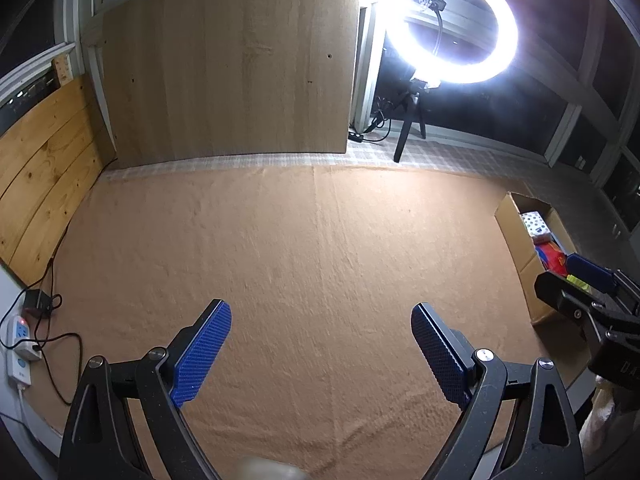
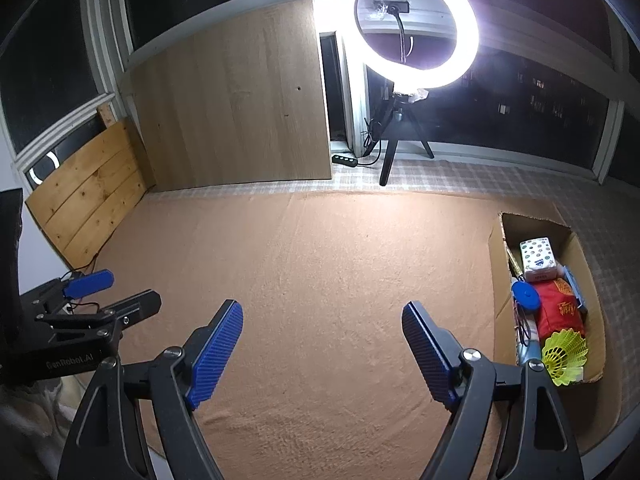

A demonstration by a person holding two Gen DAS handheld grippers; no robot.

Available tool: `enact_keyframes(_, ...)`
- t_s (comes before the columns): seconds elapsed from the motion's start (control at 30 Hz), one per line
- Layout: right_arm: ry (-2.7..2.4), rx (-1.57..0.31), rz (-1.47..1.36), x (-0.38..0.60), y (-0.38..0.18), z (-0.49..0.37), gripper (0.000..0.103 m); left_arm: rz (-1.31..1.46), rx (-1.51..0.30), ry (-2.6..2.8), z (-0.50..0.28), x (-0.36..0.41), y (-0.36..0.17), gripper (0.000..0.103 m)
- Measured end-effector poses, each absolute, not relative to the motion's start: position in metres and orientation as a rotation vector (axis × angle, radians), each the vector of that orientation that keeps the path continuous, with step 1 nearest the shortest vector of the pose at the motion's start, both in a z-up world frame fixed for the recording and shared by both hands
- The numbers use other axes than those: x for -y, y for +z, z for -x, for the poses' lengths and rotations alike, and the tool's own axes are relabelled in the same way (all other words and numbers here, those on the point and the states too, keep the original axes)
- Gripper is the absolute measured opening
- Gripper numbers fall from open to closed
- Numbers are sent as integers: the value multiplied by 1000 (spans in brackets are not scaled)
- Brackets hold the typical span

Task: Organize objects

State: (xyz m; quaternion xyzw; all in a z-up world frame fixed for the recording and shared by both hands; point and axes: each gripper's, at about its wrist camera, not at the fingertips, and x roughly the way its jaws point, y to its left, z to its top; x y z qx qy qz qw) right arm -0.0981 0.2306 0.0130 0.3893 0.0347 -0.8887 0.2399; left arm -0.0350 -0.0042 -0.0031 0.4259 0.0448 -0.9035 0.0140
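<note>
**Everything boxed, both grippers empty over a bare mat**

Sat at the right edge of the tan mat (image 2: pixel 320 280): one open cardboard box (image 2: pixel 496 280), already holding the task's things. Counted inside from the right wrist view: one spotted tissue pack (image 2: pixel 538 260), one red packet (image 2: pixel 560 312), one blue round lid-like piece (image 2: pixel 526 296), one yellow shuttlecock (image 2: pixel 564 354), plus a cord or thin item along the box's left wall, too tangled to name. Possibly more underneath; could not tell.

Hovered over the mat's near middle, tilted downward: right gripper (image 2: pixel 322 352), fingers spread wide, nothing between them. Same for the left gripper (image 1: pixel 320 356), fingers spread and empty, just to the left of its partner. No loose object left on the mat in either view.

Judged near finished or finished. To do the closing step well: sweep both views across the mat edges for strays, keep fingers apart and clear of the box wall, avoid snagging the shuttlecock's skirt if anything needs resettling.

Further out: one lit ring light (image 2: pixel 416 24) on one tripod, two wooden boards (image 2: pixel 232 100) leaning at the back, one power strip (image 1: pixel 18 344) at far left.
</note>
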Motion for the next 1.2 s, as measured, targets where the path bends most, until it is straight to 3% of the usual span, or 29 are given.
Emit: enact_keyframes(1.2, -2431, -124, -1105, -230, 3, 117, 80, -1330, -124, -2794, 50, 5, -8, 96)
